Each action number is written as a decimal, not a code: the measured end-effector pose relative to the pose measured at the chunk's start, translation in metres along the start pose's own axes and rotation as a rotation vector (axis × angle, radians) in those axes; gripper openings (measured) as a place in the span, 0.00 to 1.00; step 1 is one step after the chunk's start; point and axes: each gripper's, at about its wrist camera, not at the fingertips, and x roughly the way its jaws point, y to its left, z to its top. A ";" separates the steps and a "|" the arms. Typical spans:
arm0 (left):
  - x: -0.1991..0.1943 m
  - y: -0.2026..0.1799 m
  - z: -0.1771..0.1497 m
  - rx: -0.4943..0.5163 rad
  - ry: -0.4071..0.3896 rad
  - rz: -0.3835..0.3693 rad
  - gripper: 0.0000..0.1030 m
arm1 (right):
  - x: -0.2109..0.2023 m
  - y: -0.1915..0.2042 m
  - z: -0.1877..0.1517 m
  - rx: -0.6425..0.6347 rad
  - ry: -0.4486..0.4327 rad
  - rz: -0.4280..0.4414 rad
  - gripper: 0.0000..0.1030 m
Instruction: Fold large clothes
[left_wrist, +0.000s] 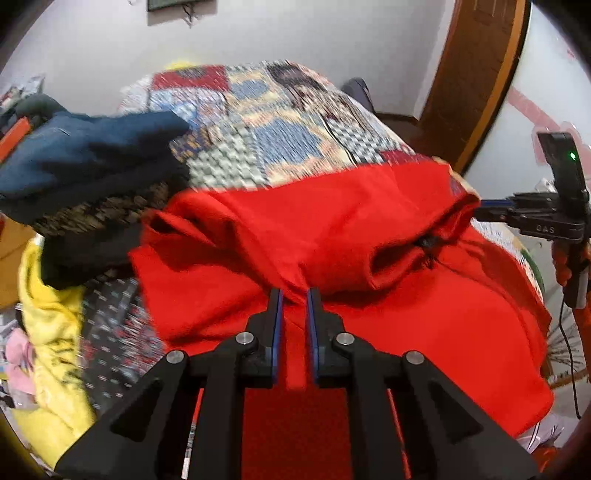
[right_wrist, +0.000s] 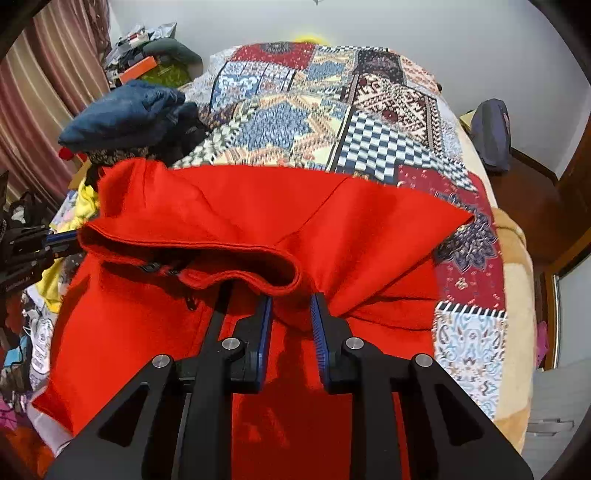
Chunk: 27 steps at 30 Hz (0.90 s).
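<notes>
The garment (right_wrist: 229, 206) is a solid bright red with a small black zipper pull (right_wrist: 149, 266) at its collar, and it lies on a patchwork bedspread (right_wrist: 373, 110) of dark red floral blocks, blue-and-white checks, cream-and-blue geometric stars and black-and-white woven motifs. Both the left gripper (left_wrist: 294, 295) and the right gripper (right_wrist: 291, 302) are black with blue pads (right_wrist: 264, 328) and silver pivot pins. Beside the bedspread sit a dark blue garment (right_wrist: 125, 114), a yellow cloth (left_wrist: 55, 332) with black marks, and pink-and-maroon striped curtains (right_wrist: 48, 85).
</notes>
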 end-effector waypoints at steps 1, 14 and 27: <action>-0.005 0.004 0.006 -0.001 -0.013 0.014 0.12 | -0.007 -0.002 0.004 0.004 -0.017 0.007 0.19; 0.037 0.077 0.051 -0.342 0.040 -0.088 0.50 | -0.009 -0.006 0.062 0.053 -0.136 -0.027 0.34; 0.097 0.085 0.036 -0.555 0.114 -0.262 0.44 | 0.077 0.016 0.024 -0.001 0.101 0.033 0.35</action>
